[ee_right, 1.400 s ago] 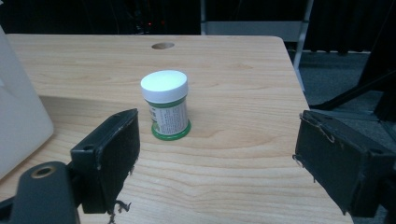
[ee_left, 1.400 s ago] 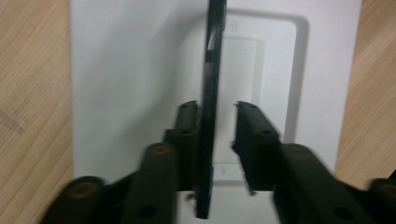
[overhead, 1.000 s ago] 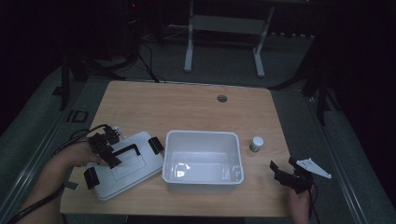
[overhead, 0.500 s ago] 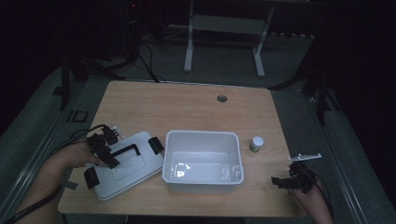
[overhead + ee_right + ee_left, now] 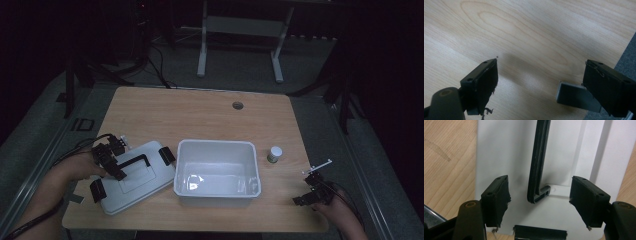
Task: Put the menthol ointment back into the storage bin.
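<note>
A white lid (image 5: 142, 181) with a black handle (image 5: 134, 162) and black end latches lies flat on the table's left front. My left gripper (image 5: 114, 165) hangs over it, open. In the left gripper view the lid (image 5: 506, 152) spans the frame and one end of the handle (image 5: 539, 170) stands between the spread jaws of the left gripper (image 5: 539, 205), untouched. An open white bin (image 5: 217, 150) sits at the table's middle front. My right gripper (image 5: 306, 195) is low over the right front corner, and in its own view the right gripper (image 5: 541, 85) is open over bare wood.
A small white-capped jar (image 5: 274, 153) stands just right of the bin. A cable hole (image 5: 237, 105) lies at the back. In the right gripper view a grey tab (image 5: 574, 96) lies by the table edge, with dark floor (image 5: 626, 57) beyond. One latch (image 5: 540, 233) shows below the left jaws.
My right gripper has moved nearer the table's front edge and turned, its grey plate now pointing away. The left gripper and the lid have stayed put.
</note>
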The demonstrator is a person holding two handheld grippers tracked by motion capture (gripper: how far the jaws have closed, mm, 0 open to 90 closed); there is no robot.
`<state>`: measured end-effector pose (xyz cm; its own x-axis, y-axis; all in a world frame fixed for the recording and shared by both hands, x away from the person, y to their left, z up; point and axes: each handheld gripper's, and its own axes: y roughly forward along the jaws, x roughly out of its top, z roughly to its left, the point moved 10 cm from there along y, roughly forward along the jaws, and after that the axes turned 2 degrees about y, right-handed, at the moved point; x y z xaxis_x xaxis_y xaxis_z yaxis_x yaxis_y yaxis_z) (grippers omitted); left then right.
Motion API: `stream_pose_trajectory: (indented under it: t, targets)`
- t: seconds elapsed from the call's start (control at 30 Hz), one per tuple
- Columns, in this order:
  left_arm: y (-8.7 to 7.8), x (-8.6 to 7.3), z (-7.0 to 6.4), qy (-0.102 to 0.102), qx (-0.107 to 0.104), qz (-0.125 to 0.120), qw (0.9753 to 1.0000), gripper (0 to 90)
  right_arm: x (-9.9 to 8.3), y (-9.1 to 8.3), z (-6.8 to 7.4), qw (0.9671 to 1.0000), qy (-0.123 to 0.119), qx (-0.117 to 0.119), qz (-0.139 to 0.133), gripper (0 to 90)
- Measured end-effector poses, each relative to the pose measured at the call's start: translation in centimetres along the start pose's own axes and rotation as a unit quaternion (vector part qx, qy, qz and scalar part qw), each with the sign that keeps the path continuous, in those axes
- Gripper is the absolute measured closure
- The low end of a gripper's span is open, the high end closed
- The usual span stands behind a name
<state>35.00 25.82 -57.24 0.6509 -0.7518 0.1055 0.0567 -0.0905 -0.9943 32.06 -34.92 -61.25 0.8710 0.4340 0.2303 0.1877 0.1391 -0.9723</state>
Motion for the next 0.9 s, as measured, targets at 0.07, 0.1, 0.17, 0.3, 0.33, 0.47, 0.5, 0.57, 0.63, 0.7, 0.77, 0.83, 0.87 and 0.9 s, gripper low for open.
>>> stream_pose_trajectory:
  t: [0.07,0.1,0.17,0.3,0.33,0.47,0.5,0.57,0.63,0.7,0.77,0.83,0.87,0.9]
  targets:
    - [0.0,-0.1,0.0,0.001,0.0,0.003,1.0,31.9,-0.1,0.0,-0.1,1.0,-0.003,0.0,0.008,13.4]
    - [0.0,-0.1,0.0,0.001,-0.001,0.006,1.0,31.8,-0.3,0.0,-0.2,0.9997,-0.006,-0.002,0.023,13.7]
    - [-0.1,-0.1,-0.1,0.003,-0.002,0.007,1.0,31.8,-0.3,-0.1,-0.4,0.9991,-0.013,-0.002,0.04,13.6]
    - [-0.1,0.0,-0.1,0.006,-0.001,0.009,0.9999,31.8,-0.1,-0.5,-0.2,0.9974,-0.032,0.018,0.062,12.9]
    - [-0.2,-0.1,-0.1,0.005,-0.001,0.011,0.9999,31.9,0.0,-0.6,-0.3,0.9968,-0.037,0.017,0.069,12.7]
    - [-0.3,0.0,-0.1,0.008,-0.001,0.01,0.9999,31.9,0.6,-1.2,-0.9,0.9952,-0.049,0.001,0.085,12.7]
    - [-0.3,0.0,-0.2,0.007,-0.002,0.01,0.9999,31.8,1.0,-1.3,-1.1,0.995,-0.051,0.0,0.086,12.7]
    - [-0.3,0.1,-0.2,0.007,-0.002,0.008,0.9999,31.9,1.7,-1.5,-1.3,0.9946,-0.056,0.002,0.088,12.6]
    - [-0.2,0.1,-0.3,0.007,-0.004,0.009,0.9999,31.9,2.4,-1.7,-1.3,0.9949,-0.056,0.009,0.083,12.7]
    - [-0.1,0.1,-0.4,0.008,-0.005,0.011,0.9999,31.9,3.0,-1.8,-1.3,0.9946,-0.06,0.006,0.085,12.7]
    - [-0.1,0.1,-0.4,0.008,-0.006,0.011,0.9999,31.9,3.6,-1.9,-1.4,0.9942,-0.065,0.0,0.086,12.7]
    - [-0.1,0.1,-0.4,0.008,-0.01,0.007,0.9999,31.9,4.3,-1.9,-1.5,0.9939,-0.069,-0.004,0.087,12.8]
    - [-0.1,0.1,-0.4,0.008,-0.01,0.007,0.9999,31.9,4.3,-1.9,-1.5,0.9939,-0.069,-0.004,0.087,12.8]
    - [-0.2,0.2,-0.4,0.006,-0.013,0.004,0.9999,31.9,5.0,-2.0,-1.6,0.9943,-0.068,-0.007,0.082,12.9]
